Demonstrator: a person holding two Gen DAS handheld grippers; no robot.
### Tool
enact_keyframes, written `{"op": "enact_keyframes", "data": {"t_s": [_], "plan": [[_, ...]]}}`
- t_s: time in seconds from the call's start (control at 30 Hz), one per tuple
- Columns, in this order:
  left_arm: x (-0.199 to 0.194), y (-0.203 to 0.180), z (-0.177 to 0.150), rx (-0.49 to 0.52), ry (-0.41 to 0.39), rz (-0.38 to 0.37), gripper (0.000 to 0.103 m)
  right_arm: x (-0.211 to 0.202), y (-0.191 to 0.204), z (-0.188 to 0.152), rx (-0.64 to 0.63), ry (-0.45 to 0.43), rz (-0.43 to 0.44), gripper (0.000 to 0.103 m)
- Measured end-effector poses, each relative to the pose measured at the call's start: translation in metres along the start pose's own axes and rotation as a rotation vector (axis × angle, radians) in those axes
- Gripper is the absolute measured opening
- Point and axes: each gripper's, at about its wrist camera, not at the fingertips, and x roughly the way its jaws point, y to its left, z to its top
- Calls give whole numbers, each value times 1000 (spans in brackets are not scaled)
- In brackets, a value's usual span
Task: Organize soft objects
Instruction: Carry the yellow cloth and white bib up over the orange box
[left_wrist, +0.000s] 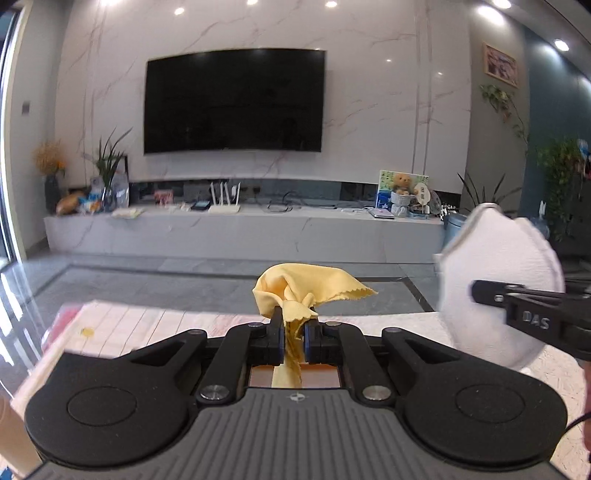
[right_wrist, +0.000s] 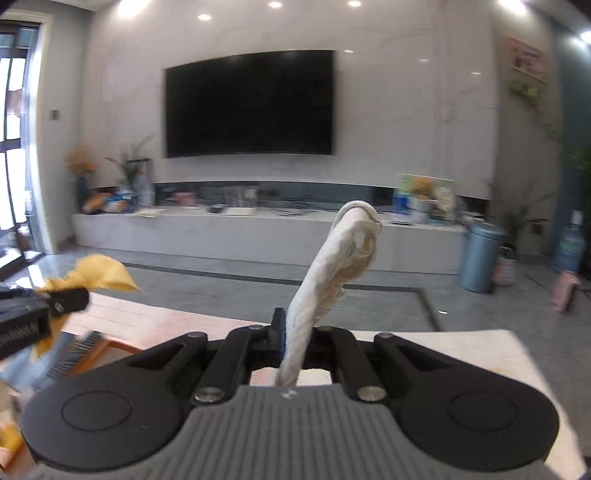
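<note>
Above the table (left_wrist: 406, 325), left claw (left_wrist: 294, 332) pinches yellow cloth (left_wrist: 295, 288); right claw (right_wrist: 299, 332) clamps white mask (right_wrist: 343, 258).

Right gripper (right_wrist: 295, 332), 6 o'clock: jaws clamped on white face mask (right_wrist: 332, 266), standing up toward 1 o'clock. Left gripper (right_wrist: 62, 301), 9 o'clock: pinching yellow cloth (right_wrist: 103, 275). Wall television (right_wrist: 249, 103), 12 o'clock. Blue bin (right_wrist: 480, 256), 3 o'clock.
</note>
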Motion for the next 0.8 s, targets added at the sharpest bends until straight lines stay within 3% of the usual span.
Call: {"op": "enact_keyframes", "data": {"t_s": [0.23,0.4,0.5,0.7,0.77,0.8], "plan": [[11,53,-22,-48,29,-87,10,43,68,-28,-40,133,163,3],[33,73,-37,-108,65,-272,10,71,86,-59,-12,265,186,3],[54,75,-48,-108,130,-236,10,79,91,-70,8,314,174,3],[78,77,-60,-78,245,-194,11,77,92,-73,13,331,144,3],[80,78,-64,-89,297,-184,15,74,92,-72,0,334,140,3],[82,79,-66,-89,335,-171,24,72,92,-71,-9,331,138,3]]}}
